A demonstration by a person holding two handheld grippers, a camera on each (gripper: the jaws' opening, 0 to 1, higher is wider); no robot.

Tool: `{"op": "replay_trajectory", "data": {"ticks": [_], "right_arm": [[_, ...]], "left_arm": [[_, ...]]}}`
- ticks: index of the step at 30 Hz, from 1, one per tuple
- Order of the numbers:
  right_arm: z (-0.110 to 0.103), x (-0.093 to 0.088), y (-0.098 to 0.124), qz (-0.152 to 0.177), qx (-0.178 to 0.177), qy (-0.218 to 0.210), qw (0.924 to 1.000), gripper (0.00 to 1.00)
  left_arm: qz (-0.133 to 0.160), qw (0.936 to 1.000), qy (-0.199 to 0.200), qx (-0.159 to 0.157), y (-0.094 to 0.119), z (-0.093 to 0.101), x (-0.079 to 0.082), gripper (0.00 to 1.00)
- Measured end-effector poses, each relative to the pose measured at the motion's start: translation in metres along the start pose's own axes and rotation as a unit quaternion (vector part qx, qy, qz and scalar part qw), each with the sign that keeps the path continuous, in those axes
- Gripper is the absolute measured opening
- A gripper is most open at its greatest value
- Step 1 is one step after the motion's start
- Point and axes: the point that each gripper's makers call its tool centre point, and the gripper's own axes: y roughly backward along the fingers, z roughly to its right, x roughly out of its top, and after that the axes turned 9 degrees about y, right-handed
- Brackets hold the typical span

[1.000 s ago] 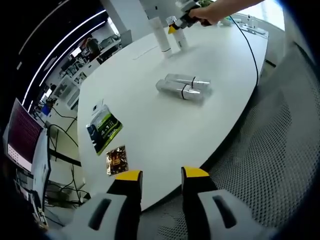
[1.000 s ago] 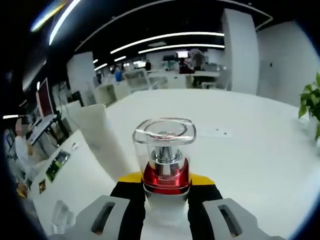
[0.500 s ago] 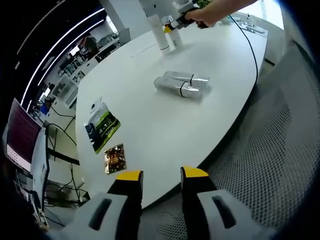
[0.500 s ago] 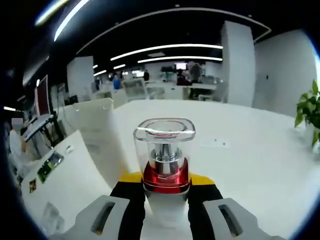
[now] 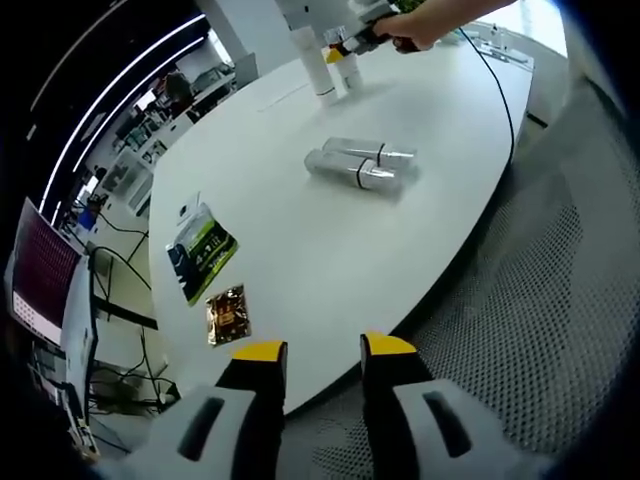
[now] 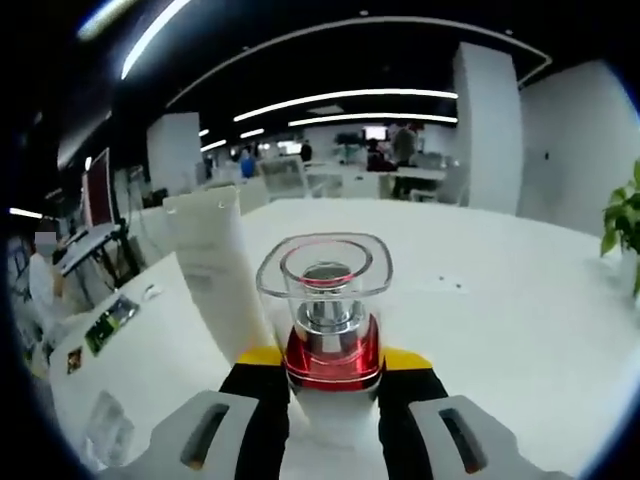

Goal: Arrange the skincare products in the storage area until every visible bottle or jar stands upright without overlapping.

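Presently the right claw (image 6: 332, 372) is closed on a white pump bottle with a red collar and clear square cap (image 6: 326, 318), held upright, evidently for standing beside the tall white tube (image 6: 222, 265) just to its left on the white oval worktop (image 5: 300, 230). Two clear-capped silver bottles (image 5: 362, 166) lie touching at mid-worktop, still to be righted. Near the left edge sit a green-and-black sachet (image 5: 201, 249) and a small gold packet (image 5: 227, 316). The left claw (image 5: 323, 352) hangs part open, empty, off the near edge.
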Motion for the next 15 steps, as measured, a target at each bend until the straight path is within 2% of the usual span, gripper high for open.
{"op": "replay_trajectory", "data": {"ticks": [8,12,15], "right_arm": [[-0.0013,0.0044,0.0036,0.003,0.027,-0.005,0.9996,0.39],[-0.0001,0.004,0.0072,0.003,0.054,0.0,0.9985,0.48],[0.0018,-0.0009,0.0073,-0.003,0.076,0.005,0.9971,0.47]], "left_arm": [[0.001,1.0,0.0,0.002,0.0001,-0.0009,0.0,0.24],[0.0,1.0,-0.001,0.003,0.0001,-0.0013,-0.0001,0.24],[0.001,1.0,-0.001,0.003,0.0003,-0.0011,0.0002,0.24]]}}
